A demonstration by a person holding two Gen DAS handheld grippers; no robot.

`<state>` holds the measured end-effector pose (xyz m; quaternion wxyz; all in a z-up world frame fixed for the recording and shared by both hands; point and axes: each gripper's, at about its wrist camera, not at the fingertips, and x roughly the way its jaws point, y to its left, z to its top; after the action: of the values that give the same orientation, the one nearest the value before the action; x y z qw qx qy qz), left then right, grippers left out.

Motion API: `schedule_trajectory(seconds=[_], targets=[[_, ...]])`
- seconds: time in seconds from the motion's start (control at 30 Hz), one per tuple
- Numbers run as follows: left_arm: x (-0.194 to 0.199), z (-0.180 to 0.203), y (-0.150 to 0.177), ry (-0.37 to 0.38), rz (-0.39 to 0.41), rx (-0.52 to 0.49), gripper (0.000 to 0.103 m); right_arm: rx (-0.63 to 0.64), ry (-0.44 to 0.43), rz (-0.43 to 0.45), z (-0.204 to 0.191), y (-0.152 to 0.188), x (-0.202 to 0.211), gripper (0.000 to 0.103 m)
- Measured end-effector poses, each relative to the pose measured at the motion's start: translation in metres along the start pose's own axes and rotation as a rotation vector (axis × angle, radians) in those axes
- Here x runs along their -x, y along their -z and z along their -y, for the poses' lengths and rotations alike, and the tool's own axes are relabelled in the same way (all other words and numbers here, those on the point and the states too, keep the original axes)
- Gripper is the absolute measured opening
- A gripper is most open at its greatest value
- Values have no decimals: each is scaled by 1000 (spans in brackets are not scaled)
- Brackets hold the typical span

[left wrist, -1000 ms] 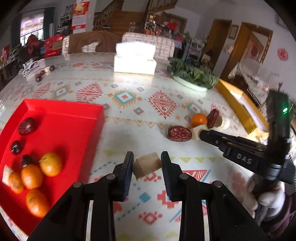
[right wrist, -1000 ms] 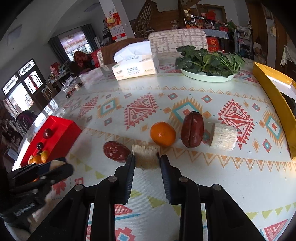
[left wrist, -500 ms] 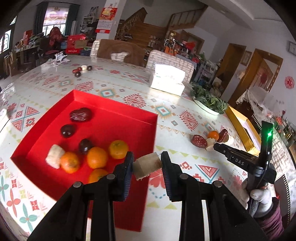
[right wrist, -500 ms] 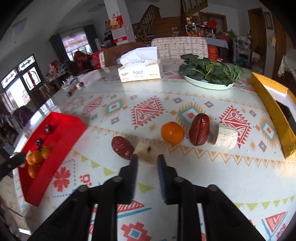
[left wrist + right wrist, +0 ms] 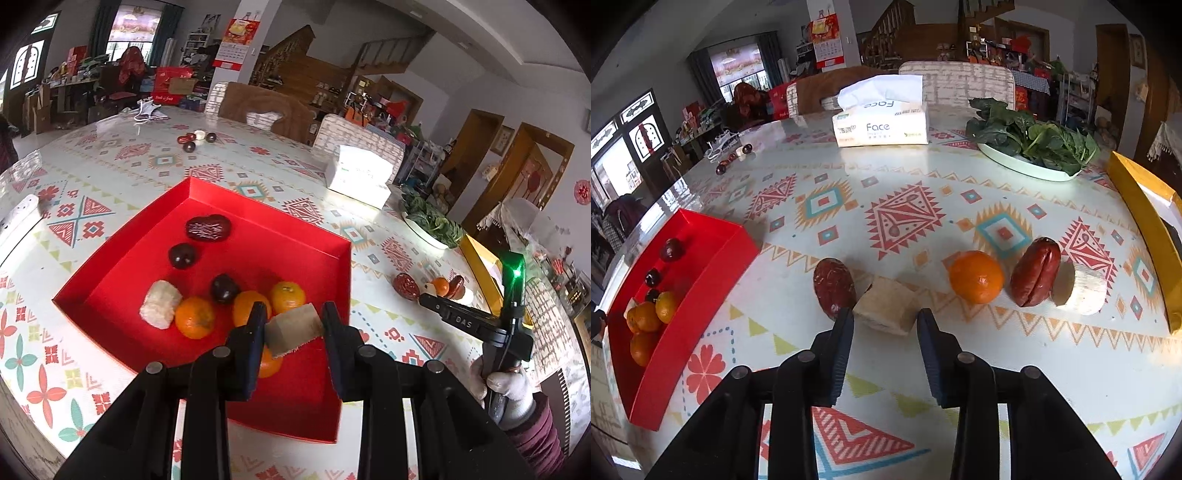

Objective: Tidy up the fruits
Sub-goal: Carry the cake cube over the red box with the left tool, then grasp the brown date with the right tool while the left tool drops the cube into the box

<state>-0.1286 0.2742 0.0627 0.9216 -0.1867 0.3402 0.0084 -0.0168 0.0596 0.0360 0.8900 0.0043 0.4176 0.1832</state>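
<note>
My left gripper (image 5: 293, 328) is shut on a pale sugarcane chunk (image 5: 294, 328) and holds it above the red tray (image 5: 110, 254). The tray holds several oranges (image 5: 194, 317), dark dates (image 5: 208, 228) and another pale chunk (image 5: 160, 309). My right gripper (image 5: 884, 325) is open just before a pale chunk (image 5: 886, 311) that lies on the table, its fingertips either side of the near edge. Beside that chunk lie a red date (image 5: 834, 283), an orange (image 5: 976, 277), a second red date (image 5: 1035, 272) and a pale round chunk (image 5: 1080, 283).
A tissue box (image 5: 881, 125) and a plate of greens (image 5: 1032, 142) stand at the back. A yellow box (image 5: 1145, 229) runs along the right edge. A few small fruits (image 5: 194, 140) lie far off. The red tray also shows at the left in the right wrist view (image 5: 698, 321).
My left gripper has carried its chunk left from the open table to above the red tray. My right gripper pulled back a little from the chunk on the table, which rolled over.
</note>
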Motion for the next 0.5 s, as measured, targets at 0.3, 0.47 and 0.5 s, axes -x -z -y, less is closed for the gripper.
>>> schedule_trajectory(seconds=[0.3, 0.47, 0.5], targets=[[-8, -16, 0, -2, -11, 41, 29, -10, -32, 30, -10, -7, 25, 3], [-13, -20, 2, 6, -22, 51, 29, 34, -66, 47, -28, -17, 35, 3], [-14, -21, 2, 8, -23, 52, 29, 42, -63, 53, -31, -18, 35, 3]])
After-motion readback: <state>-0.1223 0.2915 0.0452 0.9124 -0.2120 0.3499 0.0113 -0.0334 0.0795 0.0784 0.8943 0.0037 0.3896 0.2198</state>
